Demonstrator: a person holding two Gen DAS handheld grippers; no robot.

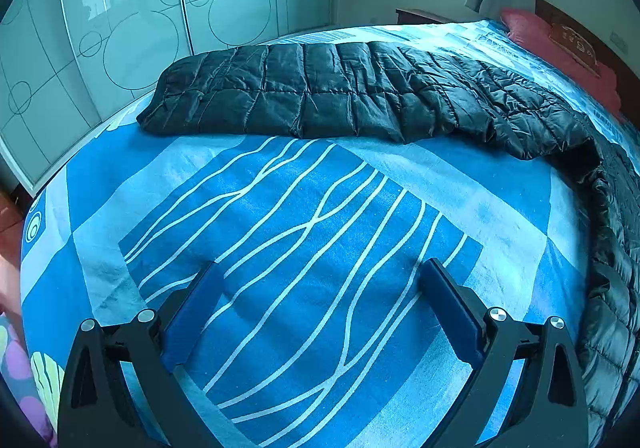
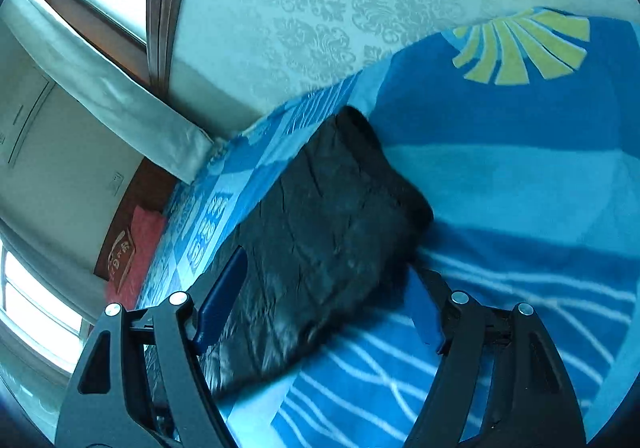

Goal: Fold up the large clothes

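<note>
The jacket [image 1: 352,92], dark and quilted, is laid flat on the bed [image 1: 304,232], and its long axis is seen to run across the left wrist view, from one side to the other. The left gripper [image 1: 320,308] is held wide open with nothing between its jaws; only the blue sheet is seen there. The jacket is well ahead of these jaws, and one end of it bends around toward the right side.

The right gripper [image 2: 320,302] is also open, and nothing is gripped. Here the jacket [image 2: 320,232] is much nearer: its near end lies between the jaws, close to the left pad [image 2: 222,300], and its length goes away forward. It is judged that the right hand is better placed for the first grasp, while the left must be brought forward to the far edge.
</note>
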